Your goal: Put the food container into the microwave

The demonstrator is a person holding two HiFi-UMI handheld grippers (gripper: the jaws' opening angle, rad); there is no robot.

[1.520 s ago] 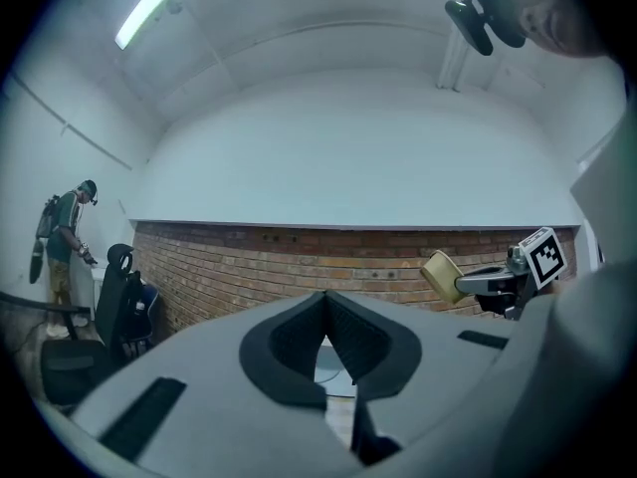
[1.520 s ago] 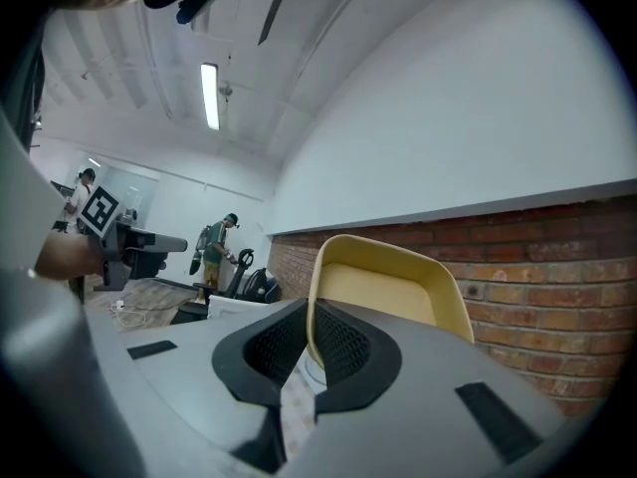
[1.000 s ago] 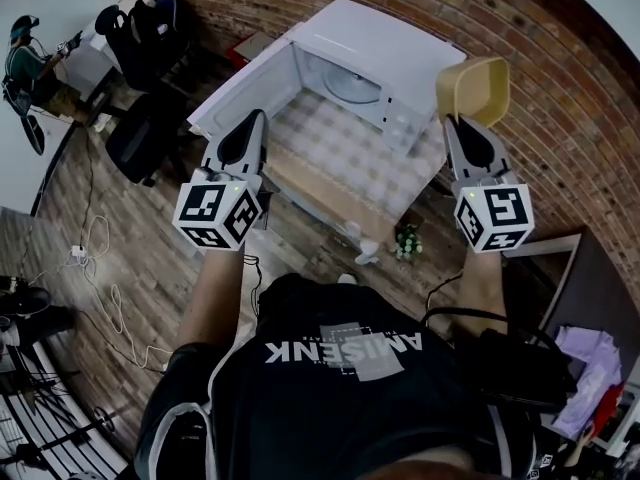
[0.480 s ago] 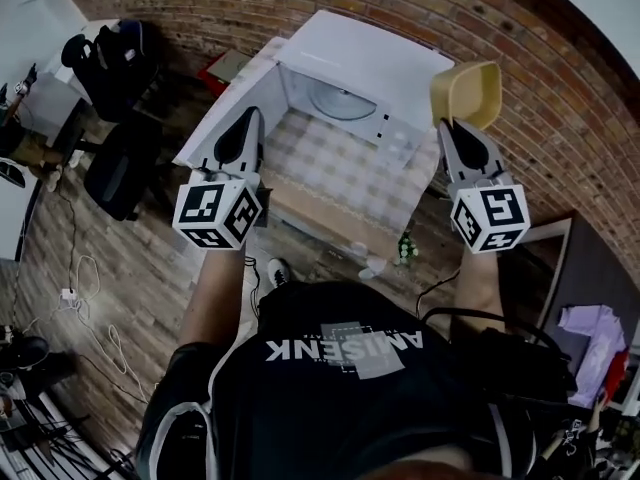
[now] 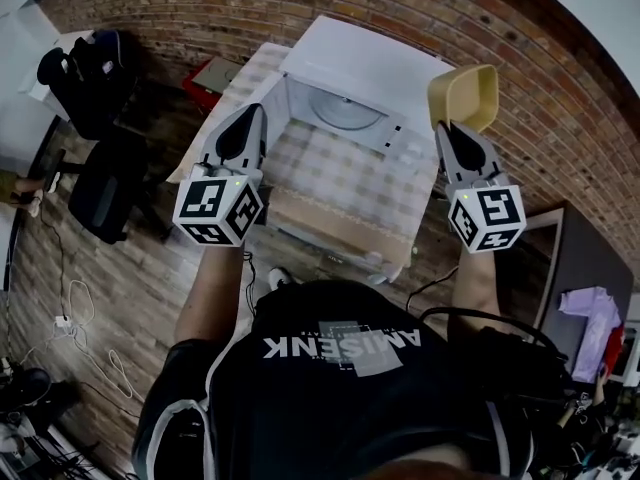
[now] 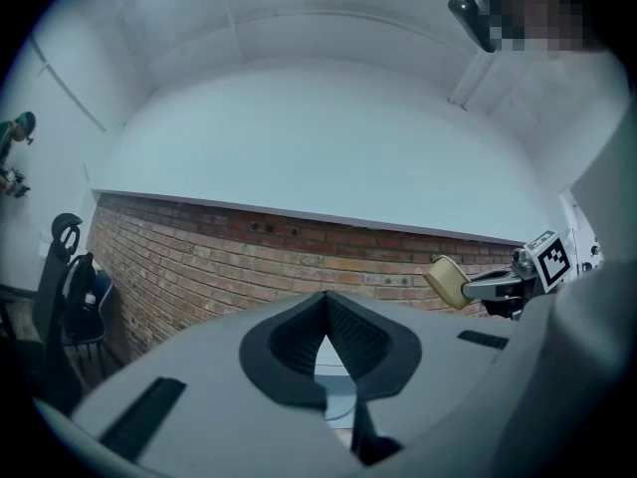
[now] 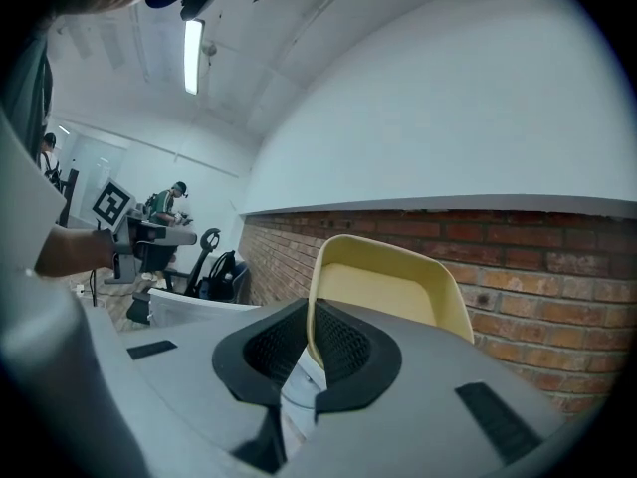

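Facing the person: upended food container (image 5: 463, 96)

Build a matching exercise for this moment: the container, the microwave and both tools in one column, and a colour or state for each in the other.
Things:
1. food container
2. microwave
3. left tool
4. right tool

Colour or state:
A. shut, nothing in it
B. white, door open
C. yellow, tilted in the air
D. shut on a thin rim

Pairs: 1-C, 2-B, 3-A, 4-D
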